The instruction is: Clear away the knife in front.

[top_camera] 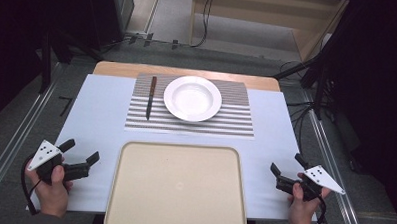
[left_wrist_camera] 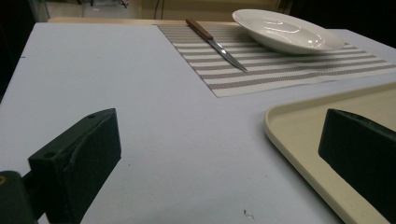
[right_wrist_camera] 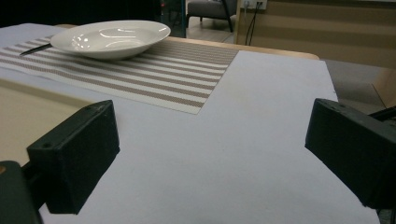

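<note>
While no readable writing shows anywhere, dots mark left gripper (top_camera: 81, 151) plate, perhaps tracking marks; jaws spread, empty. Right gripper (top_camera: 286, 163) likewise released. Tray (top_camera: 133, 200) unlabeled.

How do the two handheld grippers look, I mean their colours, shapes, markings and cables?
Both the left gripper and the right gripper are black, each with two blocky, squared jaws. Each carries a light grey three-cornered plate on top, dotted with small dark marks. A black cable trails from the left one, and another hangs below the right hand.
</note>
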`<state>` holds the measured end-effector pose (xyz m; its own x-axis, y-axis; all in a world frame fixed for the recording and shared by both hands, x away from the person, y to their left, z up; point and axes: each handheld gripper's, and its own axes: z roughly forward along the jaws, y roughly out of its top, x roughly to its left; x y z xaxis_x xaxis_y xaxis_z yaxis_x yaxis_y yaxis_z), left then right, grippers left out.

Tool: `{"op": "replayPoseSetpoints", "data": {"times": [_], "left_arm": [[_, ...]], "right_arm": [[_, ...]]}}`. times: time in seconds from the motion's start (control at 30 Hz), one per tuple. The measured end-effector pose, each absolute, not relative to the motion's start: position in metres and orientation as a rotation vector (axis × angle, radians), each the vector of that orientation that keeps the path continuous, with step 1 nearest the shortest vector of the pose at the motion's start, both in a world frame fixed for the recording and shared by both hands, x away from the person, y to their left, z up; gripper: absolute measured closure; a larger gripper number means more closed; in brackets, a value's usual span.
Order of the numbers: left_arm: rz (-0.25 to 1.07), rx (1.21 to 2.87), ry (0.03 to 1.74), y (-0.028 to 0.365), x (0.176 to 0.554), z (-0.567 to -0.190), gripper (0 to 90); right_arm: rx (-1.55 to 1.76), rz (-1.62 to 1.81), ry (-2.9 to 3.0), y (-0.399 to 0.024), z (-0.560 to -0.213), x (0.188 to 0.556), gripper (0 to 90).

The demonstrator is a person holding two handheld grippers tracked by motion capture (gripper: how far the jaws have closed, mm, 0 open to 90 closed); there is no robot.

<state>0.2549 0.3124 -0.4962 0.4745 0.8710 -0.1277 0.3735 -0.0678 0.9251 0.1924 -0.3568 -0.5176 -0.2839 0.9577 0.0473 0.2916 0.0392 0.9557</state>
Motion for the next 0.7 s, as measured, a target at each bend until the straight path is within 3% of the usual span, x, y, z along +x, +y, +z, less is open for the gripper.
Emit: {"op": "replayPoseSetpoints", "data": {"times": [0.7], "left_arm": [[0.608, 1.668, 1.105, 0.3114, 0.2529, -0.4973, 0.0]], "right_arm": [[1.277, 1.227, 1.667, -0.356, -0.5196, 0.1902, 1.6]]}}
